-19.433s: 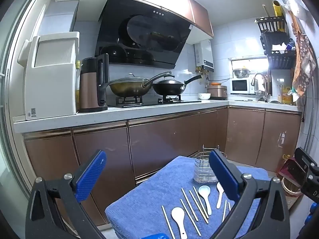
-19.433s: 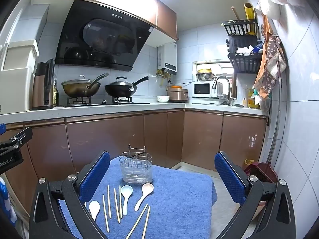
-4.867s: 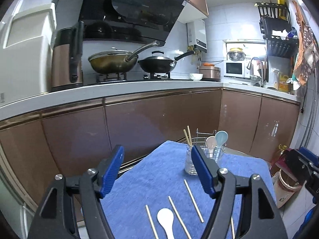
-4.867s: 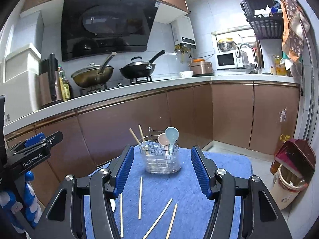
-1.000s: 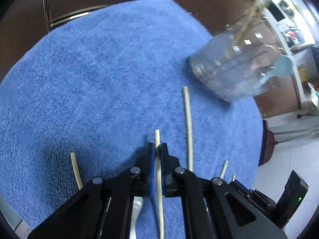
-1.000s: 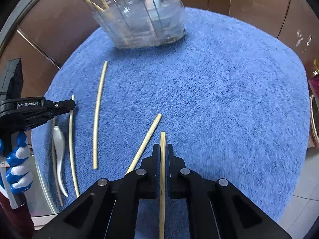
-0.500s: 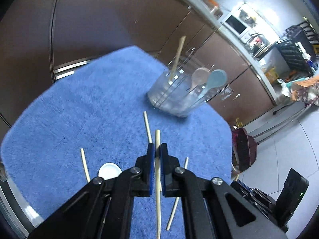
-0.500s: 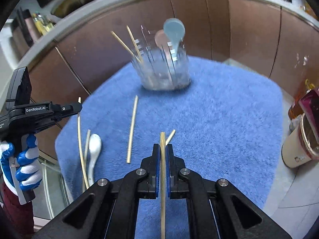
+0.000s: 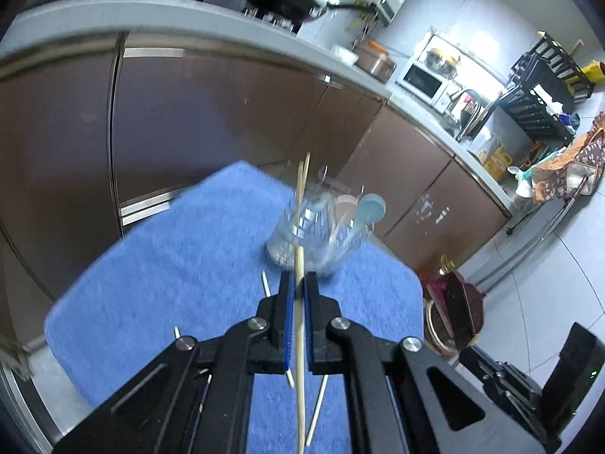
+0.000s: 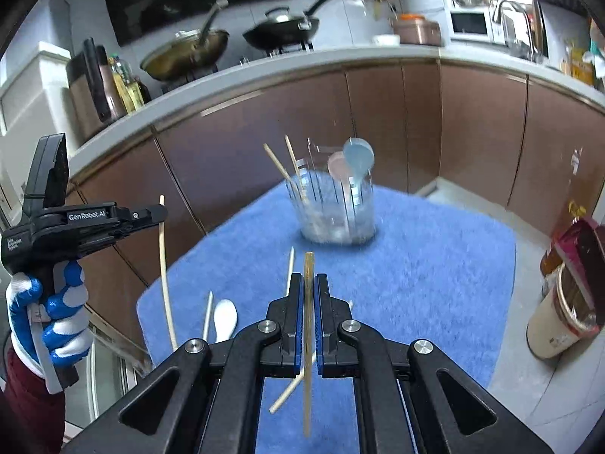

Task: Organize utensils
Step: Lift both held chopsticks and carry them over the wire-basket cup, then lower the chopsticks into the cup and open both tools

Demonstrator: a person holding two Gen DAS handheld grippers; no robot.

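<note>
A clear wire-framed utensil holder (image 9: 317, 234) (image 10: 336, 215) stands on the blue towel (image 9: 181, 272) (image 10: 435, 280). It holds two chopsticks, a pink spoon and a light blue spoon (image 10: 358, 159). My left gripper (image 9: 298, 283) is shut on a chopstick (image 9: 300, 325), raised above the towel; it also shows in the right wrist view (image 10: 160, 212). My right gripper (image 10: 310, 283) is shut on another chopstick (image 10: 308, 340), also raised. A white spoon (image 10: 225, 317) and several chopsticks (image 10: 290, 265) lie on the towel.
Brown kitchen cabinets (image 10: 397, 121) stand behind the table, with a counter, stove and pans above. A bin (image 10: 563, 306) and a dark red dustpan (image 9: 453, 302) stand on the floor to the right of the table.
Both grippers have lifted their chopsticks up off the towel and tilted up, so the holder and cabinets now come into view ahead.
</note>
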